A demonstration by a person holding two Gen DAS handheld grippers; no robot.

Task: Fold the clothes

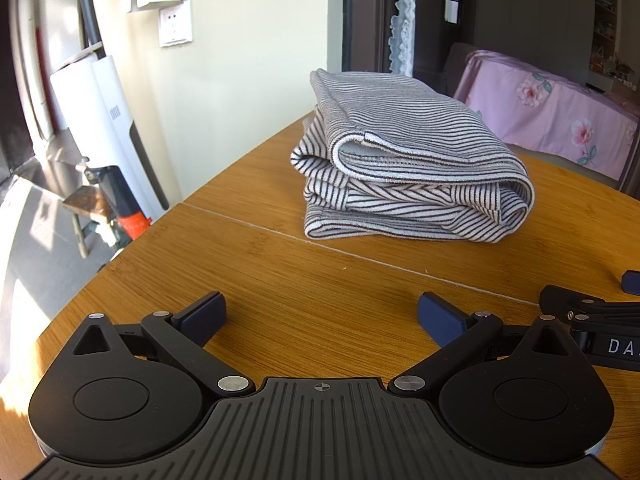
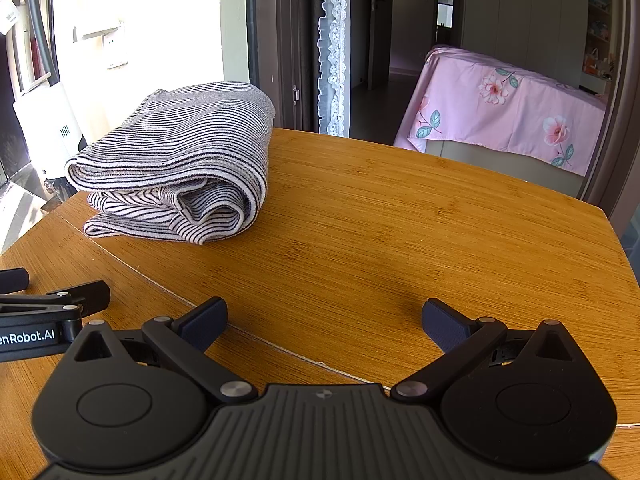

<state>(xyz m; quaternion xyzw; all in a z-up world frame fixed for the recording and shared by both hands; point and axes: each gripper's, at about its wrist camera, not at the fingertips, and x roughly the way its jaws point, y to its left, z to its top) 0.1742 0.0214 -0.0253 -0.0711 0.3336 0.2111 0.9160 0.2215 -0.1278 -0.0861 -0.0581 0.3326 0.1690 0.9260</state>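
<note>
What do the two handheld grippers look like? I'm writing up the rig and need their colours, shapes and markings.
Both the left gripper and the right gripper are matte black, with a ribbed centre plate bearing a small crosshair mark, two round hubs, silver pivot pins and dark blue textured finger pads. White lettering runs along each body's side. No cables, hands or sleeves show.

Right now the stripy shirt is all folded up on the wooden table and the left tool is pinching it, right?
Not quite. The stripy shirt is folded up on the wooden table, but the left tool isn't pinching it. The left wrist view shows it open, empty and apart from the shirt.
</note>
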